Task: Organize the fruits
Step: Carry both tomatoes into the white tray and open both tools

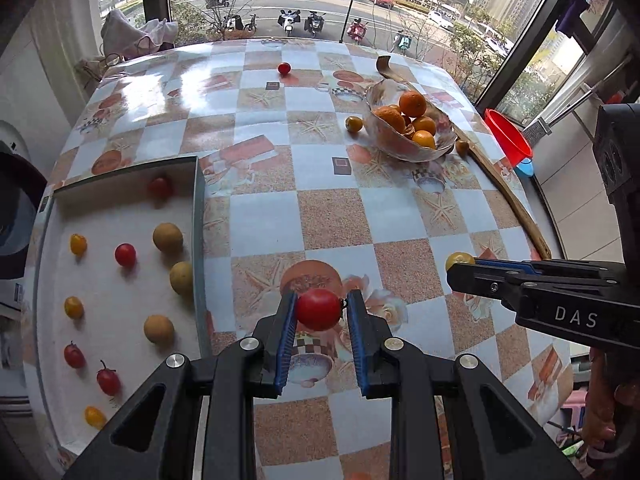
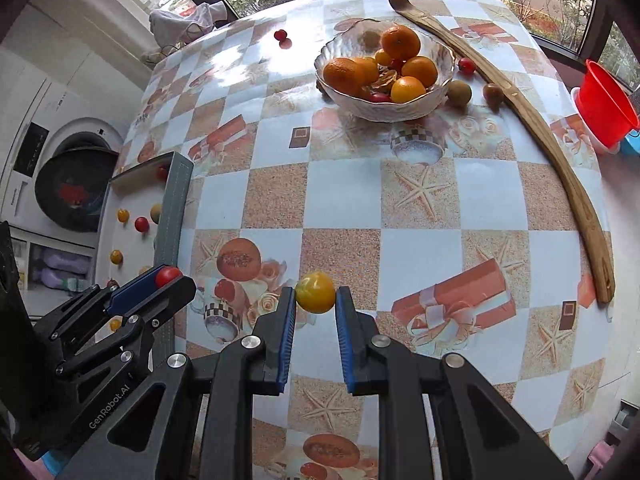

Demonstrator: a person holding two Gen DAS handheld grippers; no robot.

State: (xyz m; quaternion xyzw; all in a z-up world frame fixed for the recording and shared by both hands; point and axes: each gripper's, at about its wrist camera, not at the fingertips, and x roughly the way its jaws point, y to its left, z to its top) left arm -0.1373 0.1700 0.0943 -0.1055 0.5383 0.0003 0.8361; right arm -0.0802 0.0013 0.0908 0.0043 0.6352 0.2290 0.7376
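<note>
Leftmost, well off the left fingers' outer side, a shallow white tray with a grey-green rim point(image 1: 196, 216) lies on the counter point(image 1: 328, 216), which wears a glossy checkered cloth printed with starfish and gift boxes. Small red tomatoes, yellow tomatoes and tan round fruits lie spread apart on the tray's white floor. The left gripper point(image 1: 320, 312) has its blue-padded fingers point(image 1: 286, 328) closed partway on a round red cherry tomato point(image 1: 318, 309), held between the pads just above the cloth. To the right, the right gripper point(image 2: 316, 300) holds a round yellow cherry tomato point(image 2: 316, 292) between its own blue pads, about as far closed. Far ahead of the right fingers stands a clear glass bowl point(image 2: 344, 100) heaped with oranges point(image 2: 400, 42), a few small fruits loose beside it. A long curved wooden stick point(image 2: 560, 160) runs along the counter's right edge, with a red plastic funnel point(image 2: 606, 108) beyond it.
</note>
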